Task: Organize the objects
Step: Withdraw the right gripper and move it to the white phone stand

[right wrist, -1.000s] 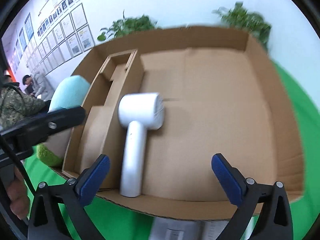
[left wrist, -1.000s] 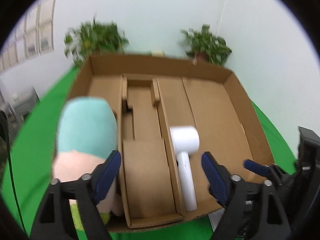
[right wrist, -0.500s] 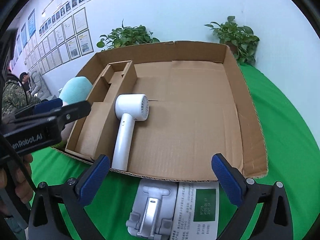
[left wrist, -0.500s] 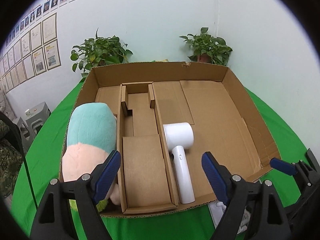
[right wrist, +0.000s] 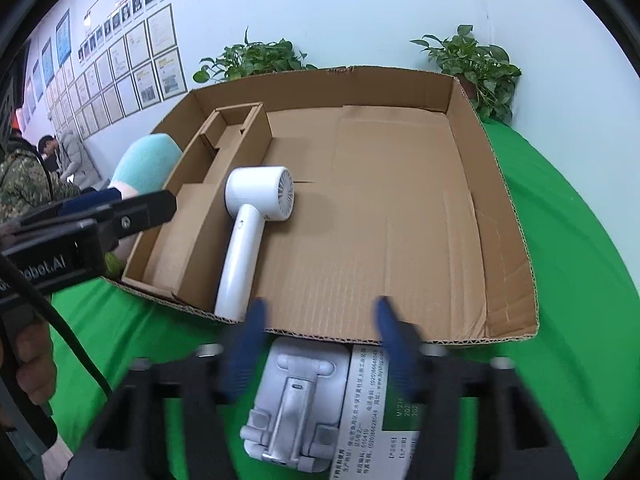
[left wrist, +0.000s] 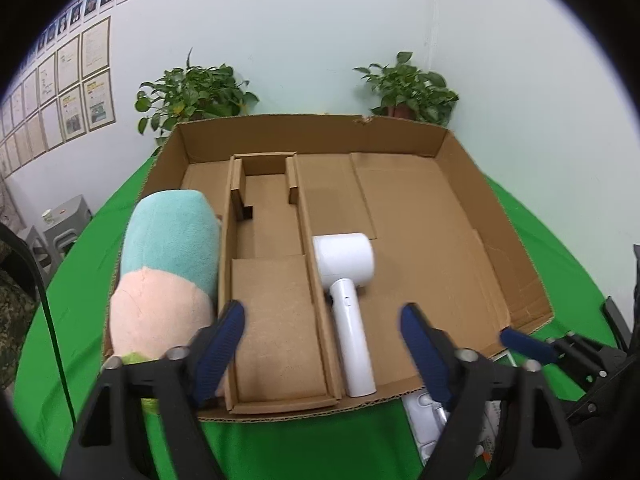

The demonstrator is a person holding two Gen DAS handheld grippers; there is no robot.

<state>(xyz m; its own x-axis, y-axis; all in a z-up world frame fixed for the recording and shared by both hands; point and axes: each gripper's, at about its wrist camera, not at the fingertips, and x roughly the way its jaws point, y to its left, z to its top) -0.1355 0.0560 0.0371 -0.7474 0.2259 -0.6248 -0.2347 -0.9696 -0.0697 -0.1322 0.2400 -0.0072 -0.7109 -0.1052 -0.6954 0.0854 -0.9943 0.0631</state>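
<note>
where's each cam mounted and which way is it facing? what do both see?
Left wrist: on the left gripper, angled down over the near edge of the brown cardboard tray; its own closing blue-padded fingers show, nothing between them.
Right wrist: on the right gripper, angled down at the white boxed stand before the tray; its closing fingers and a hand at left show.
Shared: the tray, the white hair dryer in it, the teal-and-peach plush toy, each other's gripper.
</note>
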